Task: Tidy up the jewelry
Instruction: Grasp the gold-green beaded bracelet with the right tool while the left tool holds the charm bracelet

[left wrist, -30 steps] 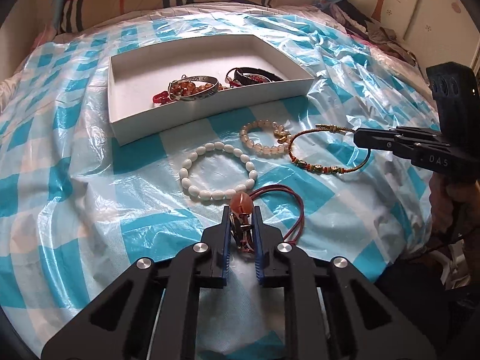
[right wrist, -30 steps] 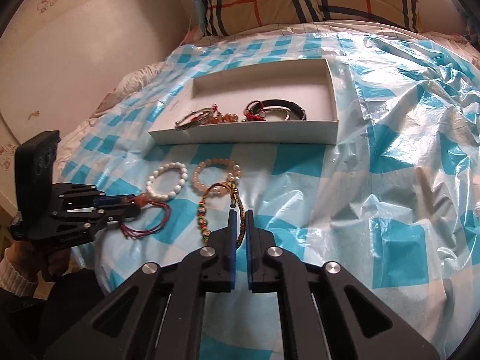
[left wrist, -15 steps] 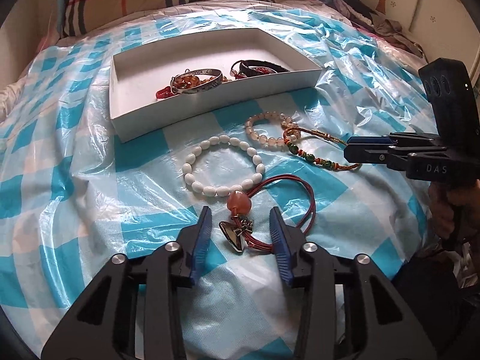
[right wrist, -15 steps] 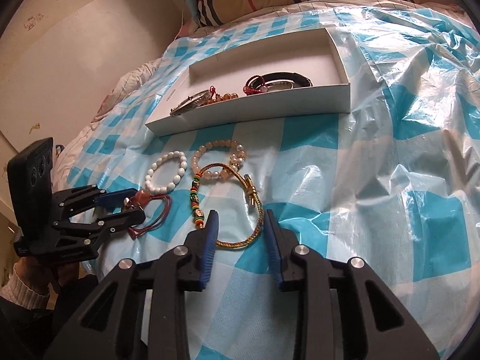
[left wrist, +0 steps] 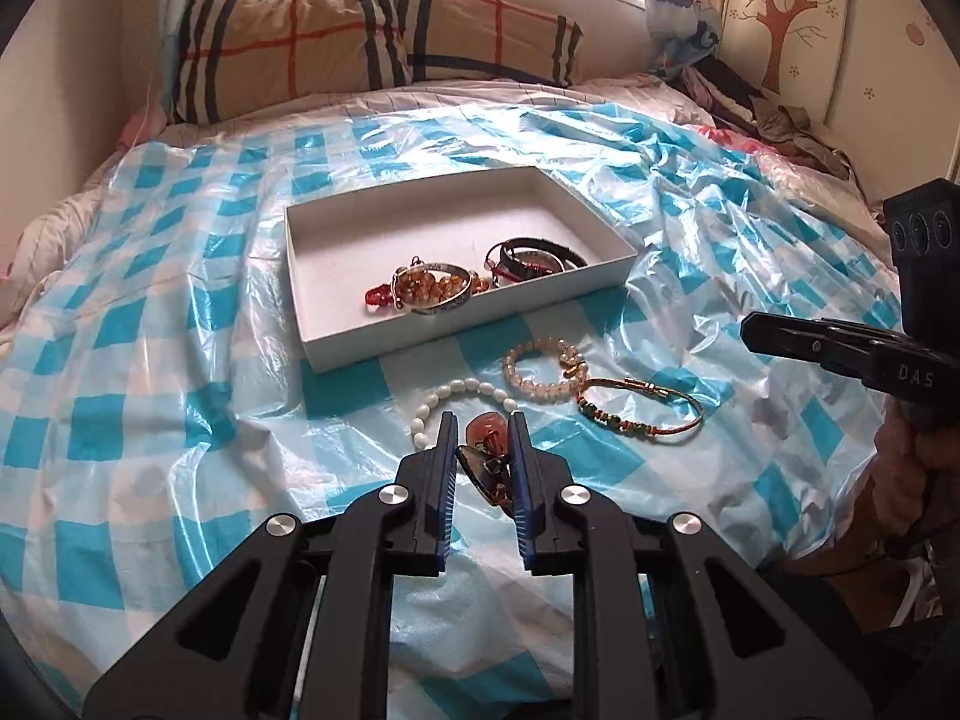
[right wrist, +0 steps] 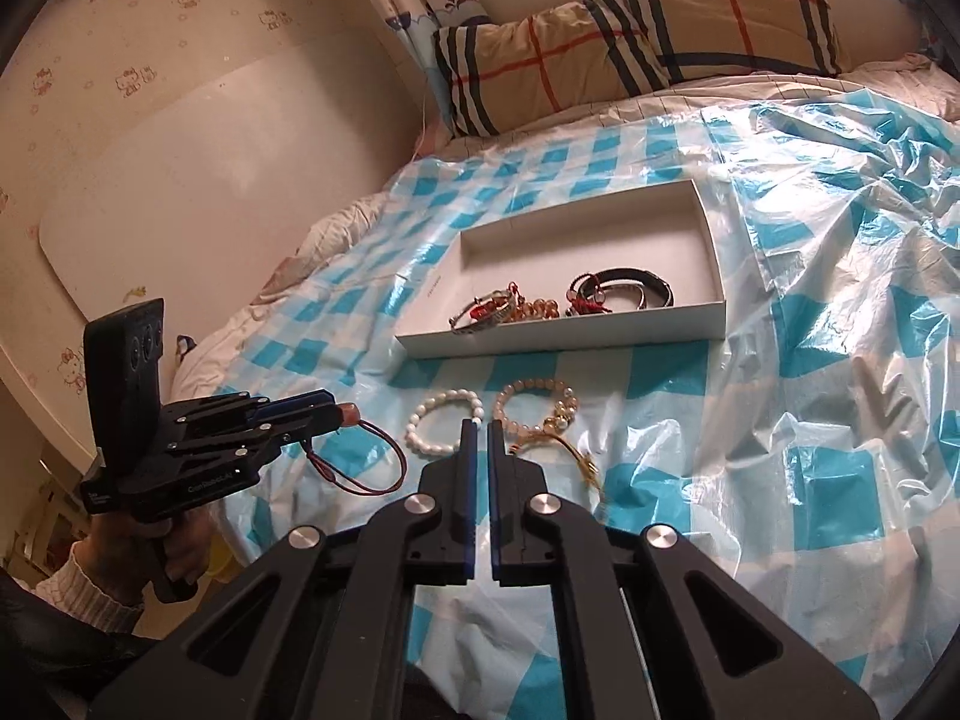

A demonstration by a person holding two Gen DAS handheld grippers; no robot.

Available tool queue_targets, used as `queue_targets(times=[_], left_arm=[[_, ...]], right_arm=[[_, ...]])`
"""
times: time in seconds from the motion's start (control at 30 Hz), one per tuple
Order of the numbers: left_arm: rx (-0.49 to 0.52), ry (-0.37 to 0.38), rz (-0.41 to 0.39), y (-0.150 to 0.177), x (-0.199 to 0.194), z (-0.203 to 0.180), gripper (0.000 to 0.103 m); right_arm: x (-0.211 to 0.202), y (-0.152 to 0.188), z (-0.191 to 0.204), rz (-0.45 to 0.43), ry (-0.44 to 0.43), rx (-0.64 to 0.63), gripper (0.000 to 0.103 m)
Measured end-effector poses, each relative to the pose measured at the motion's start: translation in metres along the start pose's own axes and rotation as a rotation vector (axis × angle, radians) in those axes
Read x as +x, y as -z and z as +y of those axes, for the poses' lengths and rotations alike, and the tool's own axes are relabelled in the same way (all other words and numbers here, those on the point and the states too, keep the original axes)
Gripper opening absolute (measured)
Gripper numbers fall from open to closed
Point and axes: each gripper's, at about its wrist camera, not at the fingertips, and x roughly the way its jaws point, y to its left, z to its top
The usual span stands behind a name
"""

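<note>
Left wrist view showed the left gripper (left wrist: 481,421) with its jaws clamped again on the pendant (left wrist: 487,462). Half a second before they had stood apart around it as it lay on the sheet (left wrist: 150,420). The jaws had just been closing, and the pendant sat between the pads, its orange bead poking out past the tips. In the right wrist view the red cord (right wrist: 403,461) hung in a loop below that gripper, clear of the bed. That re-grip looked sound, so the pendant seemed ready to go to the box (left wrist: 420,341), which lay well beyond the jaws and already held several pieces.

The right gripper (right wrist: 482,426) had changed too. Its jaws had straddled the gold bracelet (left wrist: 606,420) half a second before and had just been closing; they now stood shut with nothing seen between them. The bracelet lay on the sheet, just right of the jaws in the right wrist view and below them in the left wrist view. That grasp probably missed and would need another try. White beads (left wrist: 462,387) and pink beads (left wrist: 528,381) also waited on the sheet before the box.
</note>
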Motion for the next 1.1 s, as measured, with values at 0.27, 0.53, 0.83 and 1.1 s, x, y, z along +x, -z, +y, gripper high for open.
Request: queue_targets(times=[0.27,0.53,0.83,1.1], left_arm=[[-0.008,0.01,0.002,-0.001,-0.001,-0.001,0.016],[-0.014,0.014,0.014,0.005,0.008,0.001,0.016],[-0.018,0.023,-0.004,-0.001,0.008,0.0,0.016],[-0.014,0.02,-0.028,-0.009,0.006,-0.002,0.016]], right_arm=[[0.05,0.011,-0.001,0.161,0.175,-0.156,0.061],[0.086,0.028,-0.009,0.255,0.191,-0.196,0.015],[0.04,0.019,-0.012,0.125,0.095,-0.051,0.007],[0.019,-0.001,-0.016,0.024,-0.011,0.039,0.007]])
